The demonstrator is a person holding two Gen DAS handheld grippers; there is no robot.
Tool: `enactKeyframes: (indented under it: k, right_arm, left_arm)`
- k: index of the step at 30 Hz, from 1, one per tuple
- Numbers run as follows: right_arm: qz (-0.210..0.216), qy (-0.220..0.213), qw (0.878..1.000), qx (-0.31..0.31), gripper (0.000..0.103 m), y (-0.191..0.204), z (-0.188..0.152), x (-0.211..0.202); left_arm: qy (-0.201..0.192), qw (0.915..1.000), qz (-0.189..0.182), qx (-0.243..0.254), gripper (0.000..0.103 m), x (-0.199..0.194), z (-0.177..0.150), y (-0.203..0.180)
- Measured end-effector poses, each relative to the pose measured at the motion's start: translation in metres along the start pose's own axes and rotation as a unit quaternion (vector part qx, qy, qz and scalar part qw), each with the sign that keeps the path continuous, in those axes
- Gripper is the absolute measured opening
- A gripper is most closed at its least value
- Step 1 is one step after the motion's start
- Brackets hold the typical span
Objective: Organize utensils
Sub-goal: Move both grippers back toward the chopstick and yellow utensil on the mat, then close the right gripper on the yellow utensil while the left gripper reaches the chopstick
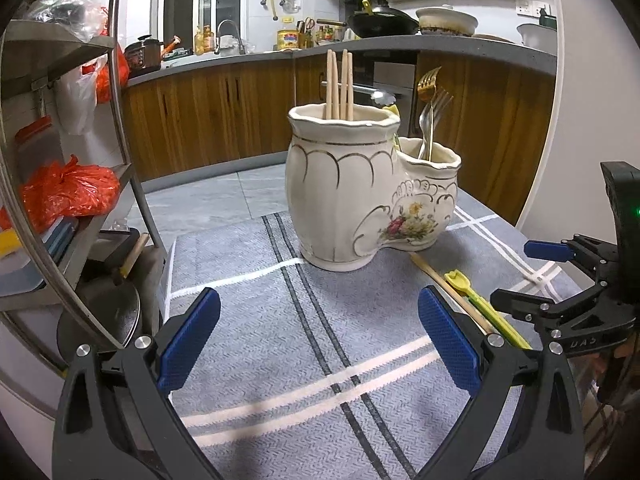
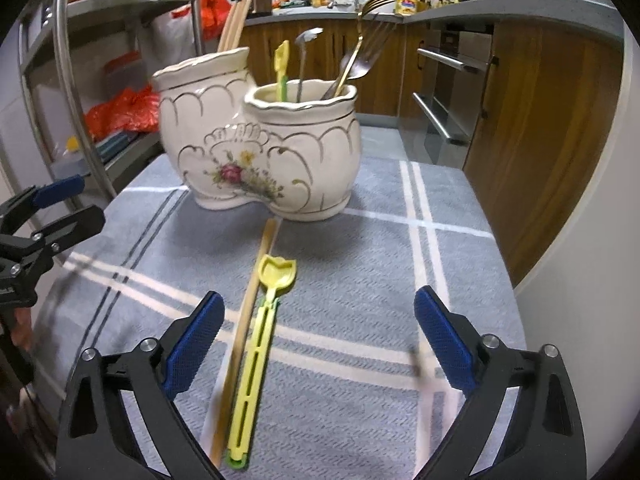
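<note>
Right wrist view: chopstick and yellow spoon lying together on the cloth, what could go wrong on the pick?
1. The chopstick lies right beside the yellow spoon; the open right gripper may grab both.
2. The ceramic holder already has forks leaning out of it; inserting another utensil could knock them.

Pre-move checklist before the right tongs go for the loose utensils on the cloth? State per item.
1. Right tongs open and empty: ok.
2. Left tongs open, empty, off to the side of the pick: ok.
3. Yellow spoon flat on the cloth, between the right fingers: ok.
4. Loose chopstick apart from the spoon: not ok, it lies right alongside, so a close may catch both.
5. Ceramic holder upright on the striped cloth: ok.
6. Room in the low compartment, which already has forks, a ladle and a yellow utensil: cannot tell.
</note>
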State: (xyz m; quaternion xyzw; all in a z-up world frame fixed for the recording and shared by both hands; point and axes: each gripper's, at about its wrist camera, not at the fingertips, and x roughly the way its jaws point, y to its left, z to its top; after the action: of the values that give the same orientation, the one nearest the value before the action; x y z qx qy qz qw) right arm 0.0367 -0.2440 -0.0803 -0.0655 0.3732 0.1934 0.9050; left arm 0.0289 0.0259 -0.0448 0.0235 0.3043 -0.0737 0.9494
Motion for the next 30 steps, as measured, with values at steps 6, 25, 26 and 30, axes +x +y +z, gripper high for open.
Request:
enactKeyframes:
  k: [6,25,26,30]
  right_arm:
    - [0.025,0.022,0.999,-0.001,0.049,0.005,-0.002,0.003]
    - [0.049,0.072,0.996,-0.003,0.021,0.009,0.002,0.016]
    - [0.053,0.076,0.996,-0.001,0.022,0.009,0.004,0.017]
    - [0.066,0.084,0.994,-0.006,0.054,0.01,0.004,0.018]
  left_arm:
    - [0.003,1.0,-0.002,0.001,0.097,0.001,-0.001,-0.002]
    - [0.006,1.0,-0.005,0.0,0.097,0.002,-0.001,-0.001]
    - [0.006,1.0,-0.005,0.001,0.097,0.002,-0.002,-0.001]
    - [0.007,1.0,-0.007,0.001,0.097,0.002,-0.002,-0.001]
